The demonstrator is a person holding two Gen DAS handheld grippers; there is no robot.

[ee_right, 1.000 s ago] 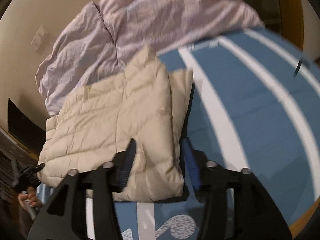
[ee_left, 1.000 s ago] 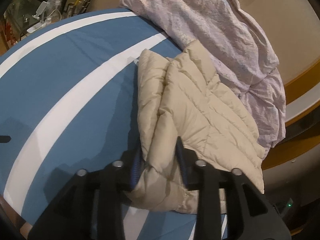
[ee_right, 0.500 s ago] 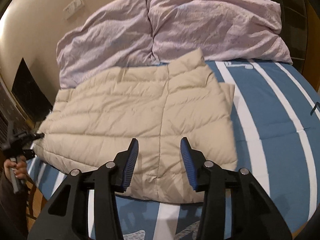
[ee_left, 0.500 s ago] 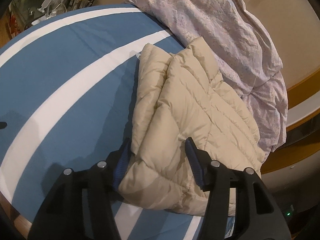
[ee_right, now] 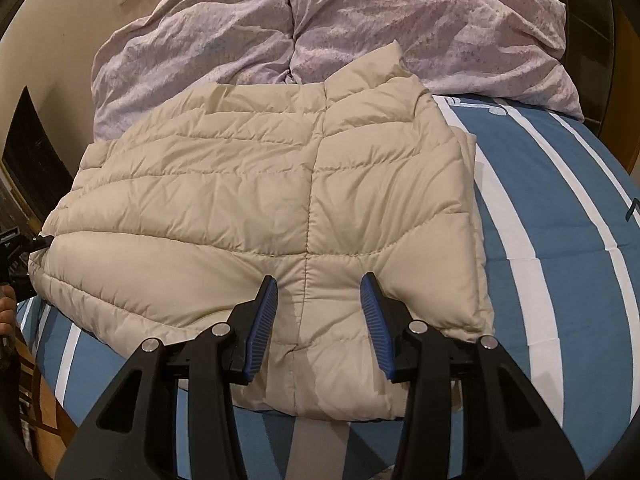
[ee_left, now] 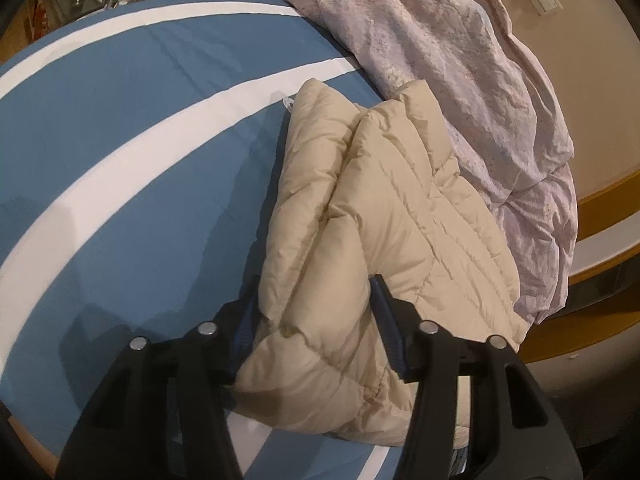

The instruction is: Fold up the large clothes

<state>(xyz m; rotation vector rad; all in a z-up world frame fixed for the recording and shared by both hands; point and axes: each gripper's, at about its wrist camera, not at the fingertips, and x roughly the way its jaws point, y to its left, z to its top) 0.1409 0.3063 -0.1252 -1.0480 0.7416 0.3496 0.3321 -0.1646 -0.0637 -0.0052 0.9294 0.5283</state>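
jacket (ee_right: 248,184): beige, quilted, puffy, folded flat | bedspread (ee_right: 560,264): blue, white-striped

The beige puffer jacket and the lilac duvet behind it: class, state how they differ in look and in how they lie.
The beige puffer jacket is plain and quilted in stitched channels; the lilac duvet is faintly patterned and unquilted.
The jacket lies folded flat in layers; the duvet sits bunched and crumpled.
The jacket lies nearest the grippers; the duvet is heaped beyond it, by the wall.
Both rest on the blue striped bed cover.
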